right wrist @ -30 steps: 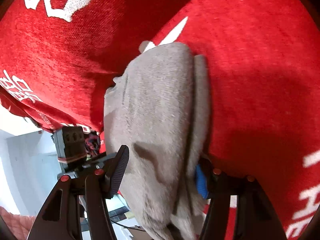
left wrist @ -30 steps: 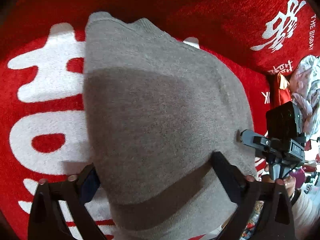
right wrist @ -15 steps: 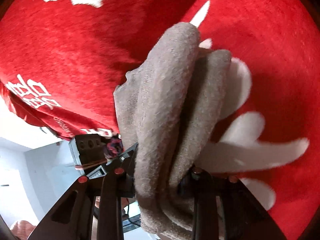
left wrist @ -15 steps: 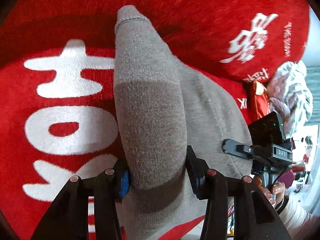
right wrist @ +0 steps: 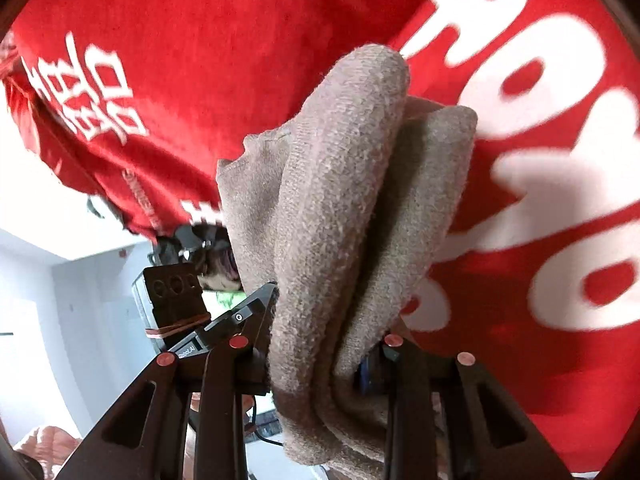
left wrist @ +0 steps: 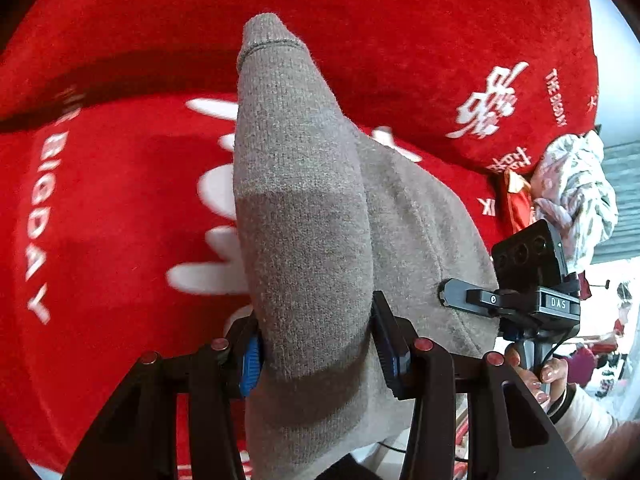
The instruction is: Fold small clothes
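Observation:
A grey knitted garment (left wrist: pixel 304 216) hangs bunched above a red plush cloth with white lettering (left wrist: pixel 120 208). My left gripper (left wrist: pixel 316 352) is shut on one thick fold of it, the pads pressing both sides. In the right wrist view the same grey garment (right wrist: pixel 344 208) stands in two rolled folds, and my right gripper (right wrist: pixel 328 344) is shut on them. The right gripper's body (left wrist: pixel 528 280), held by a hand, shows at the right of the left wrist view. The left gripper's body (right wrist: pixel 172 296) shows at the lower left of the right wrist view.
The red cloth (right wrist: pixel 200 40) fills the ground under both grippers. A pale patterned bundle of fabric (left wrist: pixel 572 192) lies past the cloth's right edge. White walls and floor (right wrist: pixel 60 280) show beyond the cloth's left edge in the right wrist view.
Both grippers closed on the grey garment, which was lying spread on the red cloth. They then lifted it, and the fabric now hangs bunched into narrow folds.

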Available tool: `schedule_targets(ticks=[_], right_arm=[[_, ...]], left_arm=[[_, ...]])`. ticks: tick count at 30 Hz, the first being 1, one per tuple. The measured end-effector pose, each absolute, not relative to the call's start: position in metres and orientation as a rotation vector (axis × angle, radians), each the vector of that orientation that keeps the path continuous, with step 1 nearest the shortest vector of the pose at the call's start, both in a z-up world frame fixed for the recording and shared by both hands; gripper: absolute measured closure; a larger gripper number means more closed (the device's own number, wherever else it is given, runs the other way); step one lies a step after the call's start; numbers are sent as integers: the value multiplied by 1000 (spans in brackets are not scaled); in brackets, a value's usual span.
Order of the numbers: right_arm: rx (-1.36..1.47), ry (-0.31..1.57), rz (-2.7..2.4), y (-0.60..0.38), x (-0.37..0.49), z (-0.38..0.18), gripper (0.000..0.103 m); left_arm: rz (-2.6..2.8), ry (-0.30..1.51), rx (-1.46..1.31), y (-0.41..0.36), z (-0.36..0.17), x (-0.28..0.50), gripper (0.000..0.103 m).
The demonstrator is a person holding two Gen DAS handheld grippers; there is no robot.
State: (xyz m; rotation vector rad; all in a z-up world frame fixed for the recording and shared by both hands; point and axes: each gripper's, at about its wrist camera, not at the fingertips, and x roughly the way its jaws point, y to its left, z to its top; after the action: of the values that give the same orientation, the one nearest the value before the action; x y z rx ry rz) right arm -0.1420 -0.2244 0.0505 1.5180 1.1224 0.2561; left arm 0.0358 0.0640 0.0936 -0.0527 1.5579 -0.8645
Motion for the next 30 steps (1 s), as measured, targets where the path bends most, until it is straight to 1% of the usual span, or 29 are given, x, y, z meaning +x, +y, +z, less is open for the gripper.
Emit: schedule_targets(ticks=[4, 6, 8, 9, 10, 11, 12, 13, 15, 17, 21, 24, 25, 27, 30], right_arm=[[1503, 1157, 271, -189, -131, 34, 71], [1488, 1201, 238, -174, -123, 22, 71], [1402, 1291, 165, -166, -118, 10, 68], [1332, 1341, 88, -167, -118, 6, 63], [1319, 1345, 54, -169, -120, 5, 59], [1326, 1333, 16, -175, -123, 6, 59], [1321, 1323, -17, -178, -123, 9, 60], [1276, 1321, -65, -184, -127, 15, 64], [1092, 1373, -169, -192, -126, 28, 68], [958, 1404, -232, -199, -121, 39, 68], [861, 1400, -229, -200, -117, 65, 71], [856, 1370, -161, -179, -109, 91, 77], [855, 1370, -137, -186, -127, 89, 79], [836, 1380, -93, -164, -127, 94, 82], [840, 1416, -38, -138, -140, 90, 83]], left_arm=[[-805, 1565, -52, 96, 72, 37, 54], [-730, 1565, 4, 107, 55, 39, 54], [-657, 1541, 54, 116, 48, 41, 54], [-637, 1530, 54, 121, 48, 43, 54], [-617, 1517, 49, 127, 50, 44, 54], [-596, 1500, 46, 132, 52, 46, 54], [-583, 1489, 50, 135, 54, 46, 54], [-559, 1473, 69, 139, 57, 46, 54], [-530, 1448, 104, 146, 62, 46, 54], [-524, 1434, 120, 146, 68, 44, 54], [-572, 1377, 170, 136, 88, 27, 54], [-625, 1377, 166, 122, 94, 11, 54], [-649, 1388, 167, 117, 93, 3, 54], [-682, 1419, 169, 108, 88, -9, 54], [-702, 1468, 185, 102, 68, -25, 54]])
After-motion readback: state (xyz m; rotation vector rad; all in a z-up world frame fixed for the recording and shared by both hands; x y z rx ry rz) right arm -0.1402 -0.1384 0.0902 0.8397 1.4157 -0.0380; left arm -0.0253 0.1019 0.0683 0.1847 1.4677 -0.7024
